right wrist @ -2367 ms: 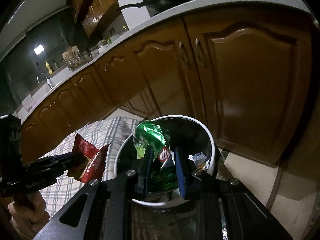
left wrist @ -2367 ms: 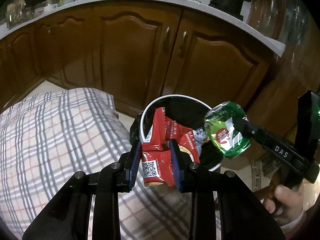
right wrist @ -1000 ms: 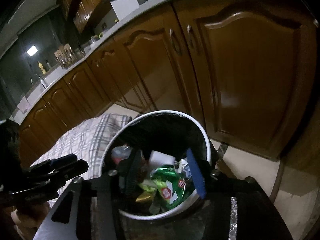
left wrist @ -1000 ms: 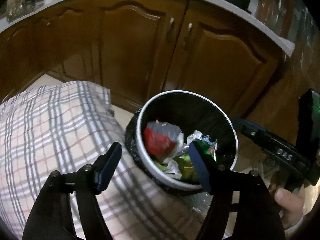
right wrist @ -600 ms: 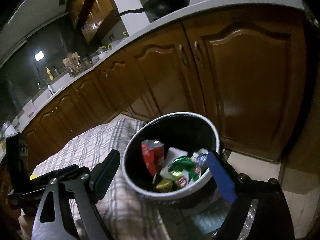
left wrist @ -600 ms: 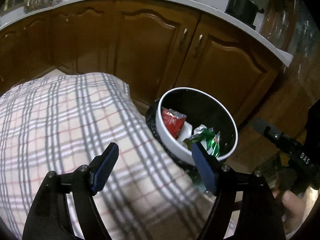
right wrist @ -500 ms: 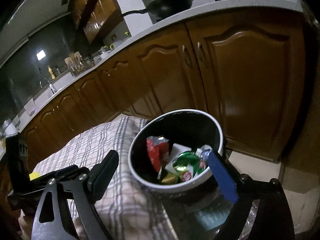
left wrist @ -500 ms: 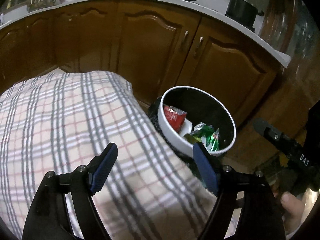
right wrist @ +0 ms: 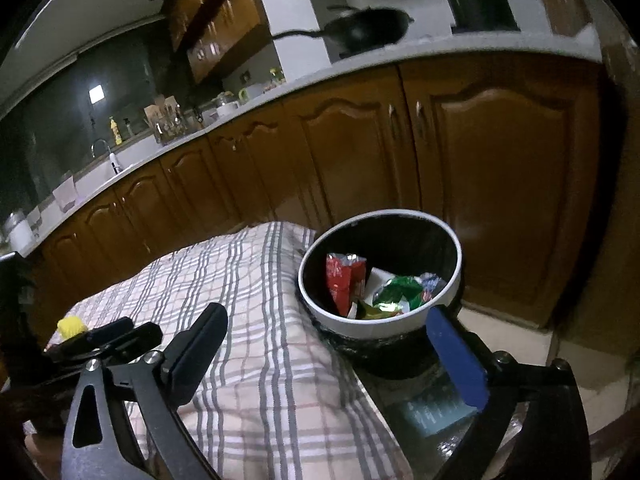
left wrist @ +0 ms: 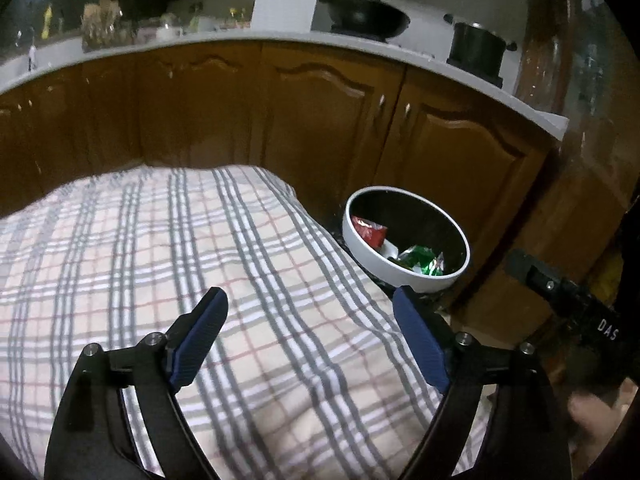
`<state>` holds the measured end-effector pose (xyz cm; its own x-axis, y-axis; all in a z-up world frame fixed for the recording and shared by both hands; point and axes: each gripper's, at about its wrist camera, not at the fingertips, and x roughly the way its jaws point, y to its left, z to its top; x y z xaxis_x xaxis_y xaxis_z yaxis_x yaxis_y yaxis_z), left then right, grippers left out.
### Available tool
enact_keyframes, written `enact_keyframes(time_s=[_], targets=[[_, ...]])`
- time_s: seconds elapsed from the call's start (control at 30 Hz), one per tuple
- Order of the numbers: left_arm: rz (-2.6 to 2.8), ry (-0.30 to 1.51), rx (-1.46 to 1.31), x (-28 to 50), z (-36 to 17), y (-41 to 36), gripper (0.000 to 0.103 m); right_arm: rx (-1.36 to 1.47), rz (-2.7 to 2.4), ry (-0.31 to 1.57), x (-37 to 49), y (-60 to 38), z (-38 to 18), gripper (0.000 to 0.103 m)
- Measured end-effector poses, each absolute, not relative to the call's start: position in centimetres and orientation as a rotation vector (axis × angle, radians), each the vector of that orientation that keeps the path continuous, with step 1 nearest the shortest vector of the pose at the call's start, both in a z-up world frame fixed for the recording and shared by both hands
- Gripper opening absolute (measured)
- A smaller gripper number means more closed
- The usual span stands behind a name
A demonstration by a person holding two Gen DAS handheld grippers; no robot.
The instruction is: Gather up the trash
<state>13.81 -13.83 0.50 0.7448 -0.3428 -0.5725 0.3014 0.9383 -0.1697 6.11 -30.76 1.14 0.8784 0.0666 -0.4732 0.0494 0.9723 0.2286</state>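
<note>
Round white-rimmed trash bin [right wrist: 448, 300], black-lined, holds crinkled foil wrappers [right wrist: 394, 294]. My left gripper [left wrist: 310, 338] and right gripper [right wrist: 326, 350], just opening, gape empty over soft plaid cloth [left wrist: 160, 248].

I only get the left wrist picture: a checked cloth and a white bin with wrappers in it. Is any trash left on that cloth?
Observer: The right wrist view shows a small yellow thing at the far left edge of the cloth. It is too blurred to identify.
Operator: Is the other gripper holding anything?
Observer: No. The right gripper has just been opening its jaws. They stand wide with nothing between them.
Operator: Does this kitchen have a sink?
Observer: Yes, a sink with a curved tap sits in the counter, far to the left.
</note>
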Motion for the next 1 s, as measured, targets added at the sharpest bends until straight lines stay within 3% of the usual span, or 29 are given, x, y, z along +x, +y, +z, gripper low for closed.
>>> enact_keyframes(time_s=[0.2,1.0], targets=[[-0.292,0.493,-0.057,10.4,2.1,-12.4,0.103,0.144,-0.055,0.338,2.6,-29.0,2.6,0.103],[-0.136,0.408,-0.005,6.0,1.0,-11.6,0.103,0.132,-0.057,0.309,-0.4,-27.7,-0.5,0.103]])
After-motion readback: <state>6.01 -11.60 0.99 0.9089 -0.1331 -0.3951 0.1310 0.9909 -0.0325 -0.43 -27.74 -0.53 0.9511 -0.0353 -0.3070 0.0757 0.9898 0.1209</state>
